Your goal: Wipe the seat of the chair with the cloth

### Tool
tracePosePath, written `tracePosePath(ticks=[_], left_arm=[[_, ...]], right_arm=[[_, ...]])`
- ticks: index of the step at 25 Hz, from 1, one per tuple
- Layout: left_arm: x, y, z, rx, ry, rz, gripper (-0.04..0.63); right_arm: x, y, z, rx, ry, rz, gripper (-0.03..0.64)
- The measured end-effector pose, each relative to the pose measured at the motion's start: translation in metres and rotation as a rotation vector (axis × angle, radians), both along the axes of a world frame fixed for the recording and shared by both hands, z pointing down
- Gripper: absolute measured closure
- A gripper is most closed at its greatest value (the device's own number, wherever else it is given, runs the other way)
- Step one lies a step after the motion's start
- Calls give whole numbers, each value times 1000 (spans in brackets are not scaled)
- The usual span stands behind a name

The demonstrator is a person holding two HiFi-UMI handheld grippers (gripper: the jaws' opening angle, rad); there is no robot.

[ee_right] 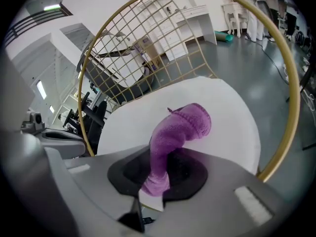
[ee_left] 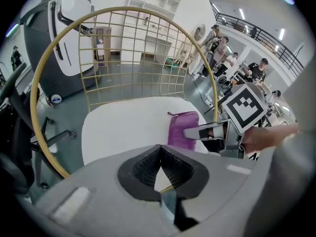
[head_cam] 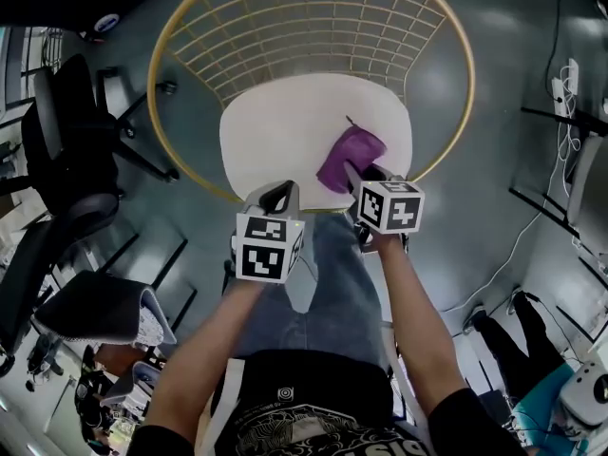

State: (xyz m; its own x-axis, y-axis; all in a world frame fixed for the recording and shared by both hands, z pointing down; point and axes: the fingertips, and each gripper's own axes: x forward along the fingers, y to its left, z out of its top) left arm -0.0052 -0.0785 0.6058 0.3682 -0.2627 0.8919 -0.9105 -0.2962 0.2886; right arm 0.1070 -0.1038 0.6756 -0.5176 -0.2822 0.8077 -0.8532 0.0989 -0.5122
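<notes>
Purple cloth (head_cam: pixel 350 158), likely soft and limp, is pinched at one end by the right gripper (head_cam: pixel 359 180) at frame centre and drapes onto the seat (head_cam: pixel 275 131). Left gripper (head_cam: pixel 278 198) is closed, empty.

The white chair seat (head_cam: pixel 285 131) fills the upper middle of the head view. A purple cloth (head_cam: pixel 350 157) rests on its right part, near the front edge. Grey floor (head_cam: pixel 494 93) surrounds it, carrying a black office chair (head_cam: pixel 62 136) at the left.
</notes>
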Motion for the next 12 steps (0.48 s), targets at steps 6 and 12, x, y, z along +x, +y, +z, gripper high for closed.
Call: tracePosePath(ticks=[6, 12], left_arm=[[-10, 5, 0, 9, 12, 10, 594], [8, 8, -2, 21, 7, 5, 594]], right_arm=[[5, 4, -7, 12, 40, 15, 555], [46, 8, -11, 7, 91, 62, 555]])
